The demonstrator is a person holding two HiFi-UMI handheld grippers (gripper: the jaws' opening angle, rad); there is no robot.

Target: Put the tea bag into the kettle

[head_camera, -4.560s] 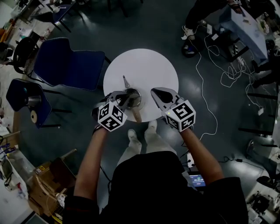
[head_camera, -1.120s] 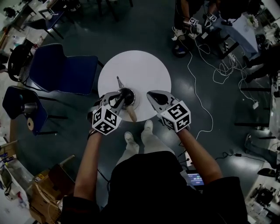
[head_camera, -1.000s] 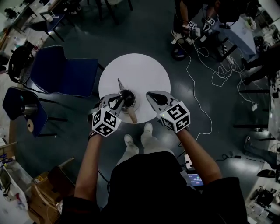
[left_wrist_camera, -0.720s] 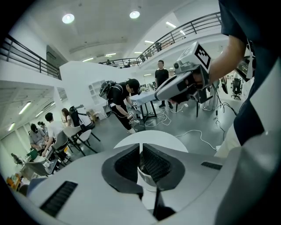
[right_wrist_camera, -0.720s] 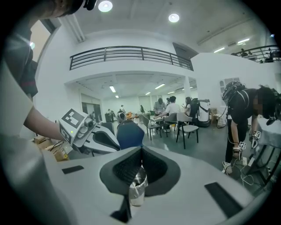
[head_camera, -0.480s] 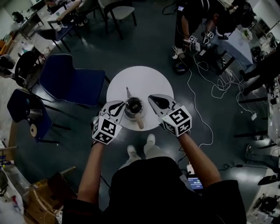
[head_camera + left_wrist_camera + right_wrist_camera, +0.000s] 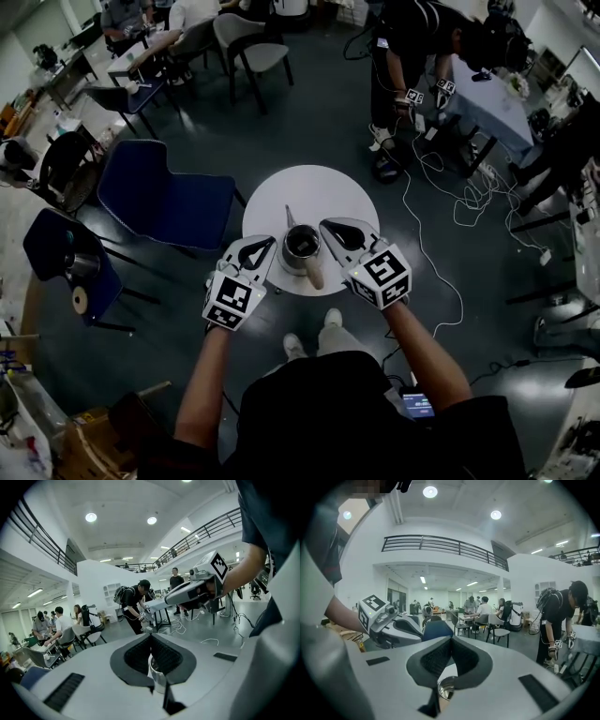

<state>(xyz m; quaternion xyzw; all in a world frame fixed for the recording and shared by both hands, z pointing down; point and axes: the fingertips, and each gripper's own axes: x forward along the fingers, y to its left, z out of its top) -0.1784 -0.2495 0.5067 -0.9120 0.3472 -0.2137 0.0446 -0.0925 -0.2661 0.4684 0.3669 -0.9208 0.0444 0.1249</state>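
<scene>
Left gripper (image 7: 262,246) and right gripper (image 7: 330,228) both have jaws pressed together on nothing, flanking the open-topped kettle (image 7: 302,247) at the near edge of the round table (image 7: 319,187). The tea bag cannot be made out. A blue chair (image 7: 164,197) stands left; cables (image 7: 441,187) trail right.

The left forearm (image 7: 208,380) and right forearm (image 7: 424,349), both bare, reach forward from dark short sleeves with the elbows a little out. The left gripper (image 7: 268,242) points forward and inward to the right, its marker cube (image 7: 232,300) facing up by the wrist. Its fingers (image 7: 136,656) meet at the tips. The right gripper (image 7: 325,225) angles inward to the left, about level with the other and apart from it. Its fingers (image 7: 466,658) are likewise closed tip to tip.
</scene>
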